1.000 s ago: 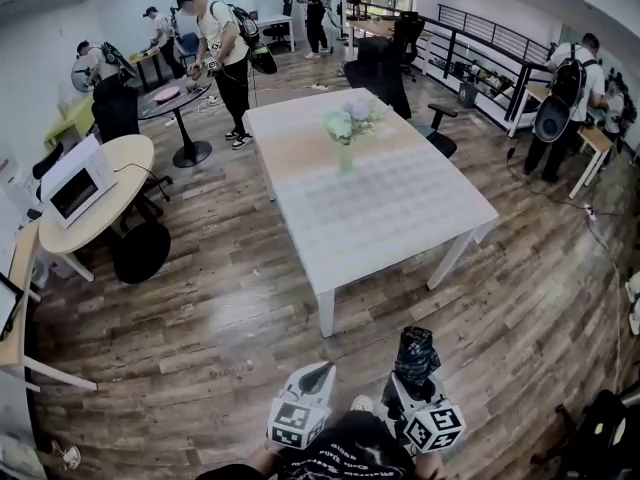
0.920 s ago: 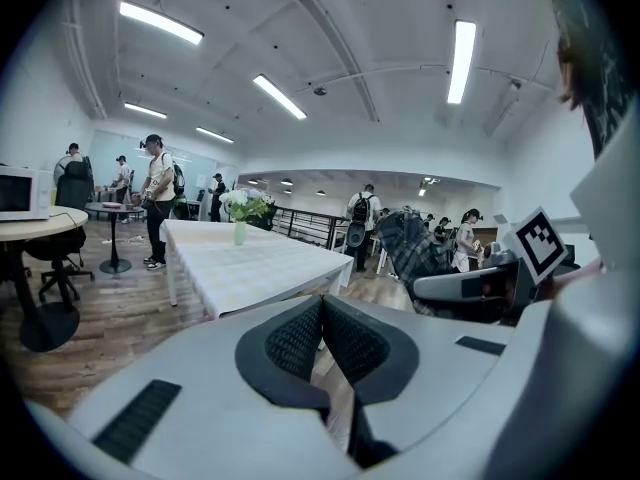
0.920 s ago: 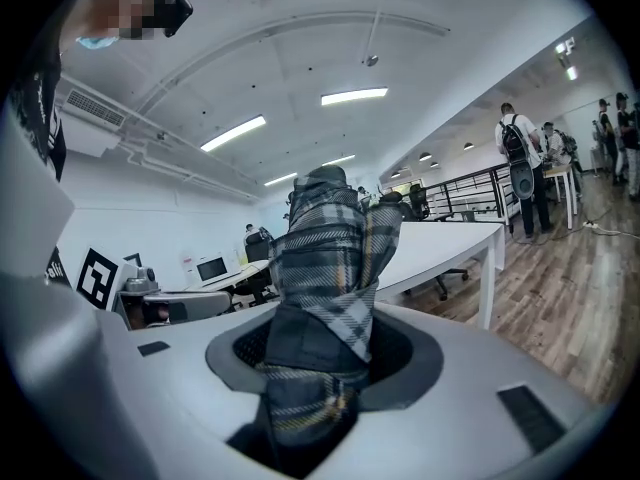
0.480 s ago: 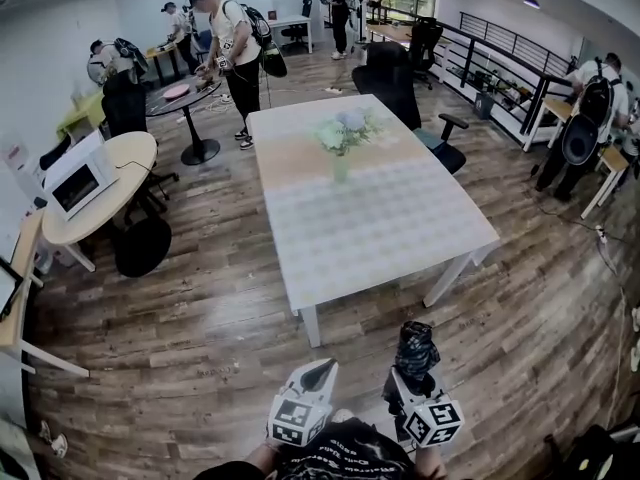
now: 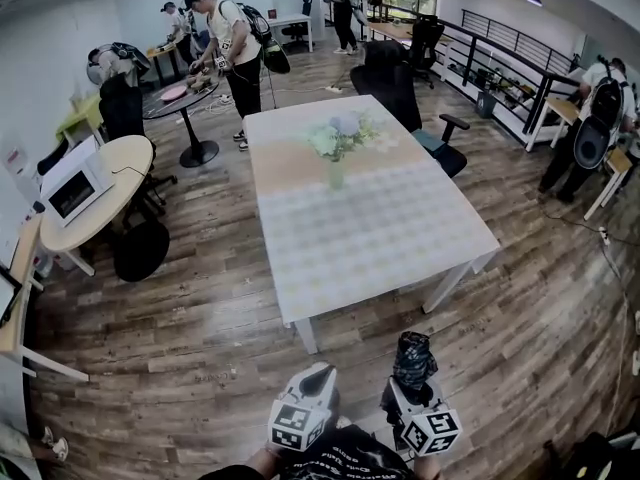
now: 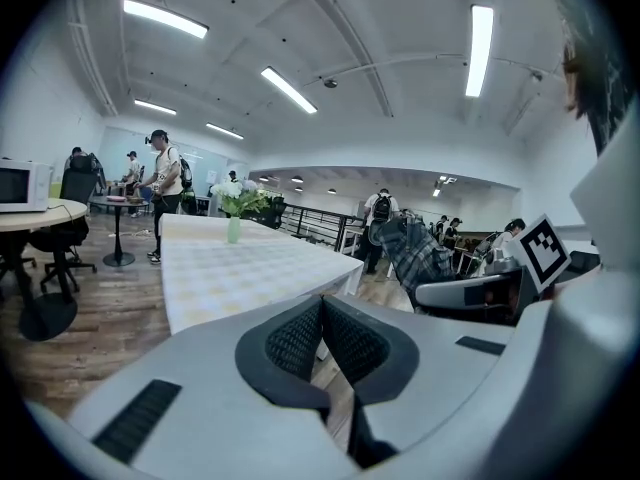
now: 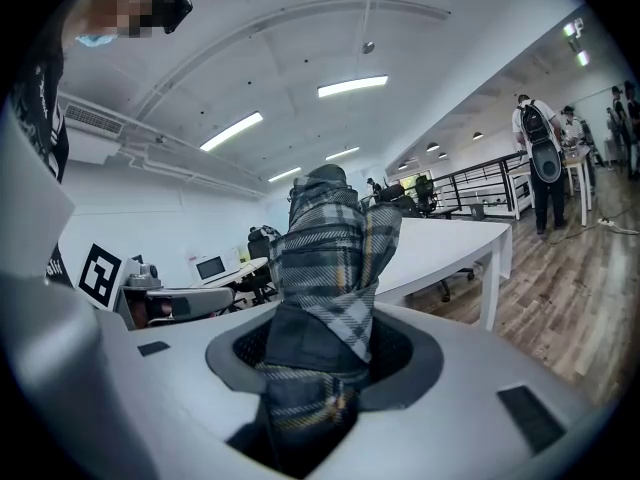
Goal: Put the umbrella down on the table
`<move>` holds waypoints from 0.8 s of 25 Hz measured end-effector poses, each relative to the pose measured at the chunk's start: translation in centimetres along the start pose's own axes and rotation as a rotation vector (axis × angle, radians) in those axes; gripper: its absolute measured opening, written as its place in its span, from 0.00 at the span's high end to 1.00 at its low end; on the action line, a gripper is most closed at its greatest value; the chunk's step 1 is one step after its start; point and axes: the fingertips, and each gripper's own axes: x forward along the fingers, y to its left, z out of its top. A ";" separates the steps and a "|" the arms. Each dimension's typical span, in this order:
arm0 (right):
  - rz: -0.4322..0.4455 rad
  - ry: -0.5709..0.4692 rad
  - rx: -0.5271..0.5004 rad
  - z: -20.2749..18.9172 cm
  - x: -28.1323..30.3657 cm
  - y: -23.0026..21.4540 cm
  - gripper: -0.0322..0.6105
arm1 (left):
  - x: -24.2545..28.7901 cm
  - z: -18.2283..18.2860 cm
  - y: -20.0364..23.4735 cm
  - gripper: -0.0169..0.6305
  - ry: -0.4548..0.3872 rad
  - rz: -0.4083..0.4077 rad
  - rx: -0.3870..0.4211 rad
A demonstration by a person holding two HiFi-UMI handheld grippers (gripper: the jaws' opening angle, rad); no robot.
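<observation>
Plaid folded umbrella (image 7: 325, 258) clamped in the right gripper (image 7: 322, 363), long axis sticking straight out toward the white table (image 5: 380, 228), left gripper (image 6: 322, 318) jaws pressed together.

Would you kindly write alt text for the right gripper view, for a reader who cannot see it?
The right hand-held gripper grips a folded plaid umbrella that stands up between its jaws, mid-picture. Behind it, a white table stands on a wood floor, and a person stands far right.
</observation>
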 end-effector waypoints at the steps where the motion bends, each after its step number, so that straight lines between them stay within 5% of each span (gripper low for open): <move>1: -0.005 0.003 0.001 0.0 0.3 -0.3 0.64 | 0.5 -0.1 0.2 0.95 0.006 -0.003 -0.002; 20: -0.081 -0.008 0.016 8.7 15.2 -6.6 0.64 | 16.5 8.1 12.7 0.94 -0.026 -0.055 -0.008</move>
